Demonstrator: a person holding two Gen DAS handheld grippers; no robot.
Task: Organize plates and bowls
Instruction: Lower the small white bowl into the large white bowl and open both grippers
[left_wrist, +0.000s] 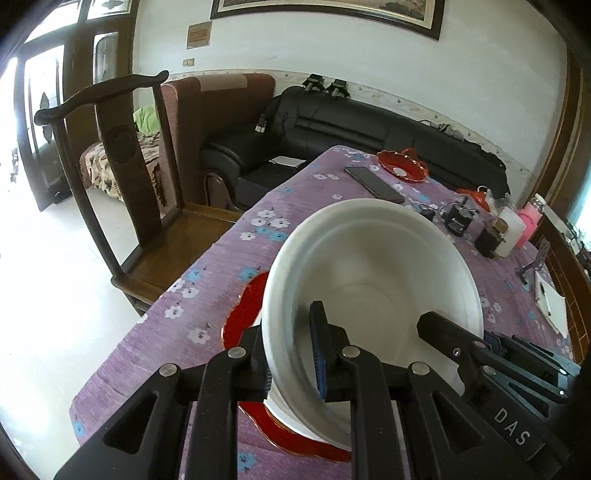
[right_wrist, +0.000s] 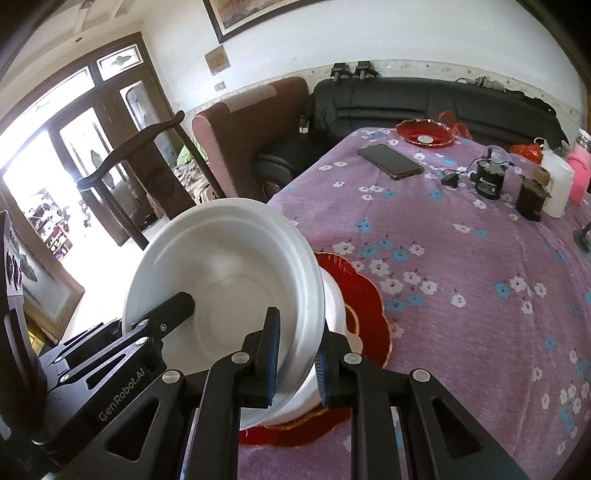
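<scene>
Left wrist view: the white bowl (left_wrist: 373, 273) hangs tilted above the red plate (left_wrist: 243, 306), its rim clamped on opposite sides by the left gripper (left_wrist: 291, 365) and the right gripper (right_wrist: 295, 365), over the purple floral tablecloth (right_wrist: 461, 266).

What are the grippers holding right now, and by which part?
Both hold the white bowl by its rim: left gripper clamps the rim's left side, right gripper the right side, one finger inside and one outside. It sits above the red plate.
</scene>
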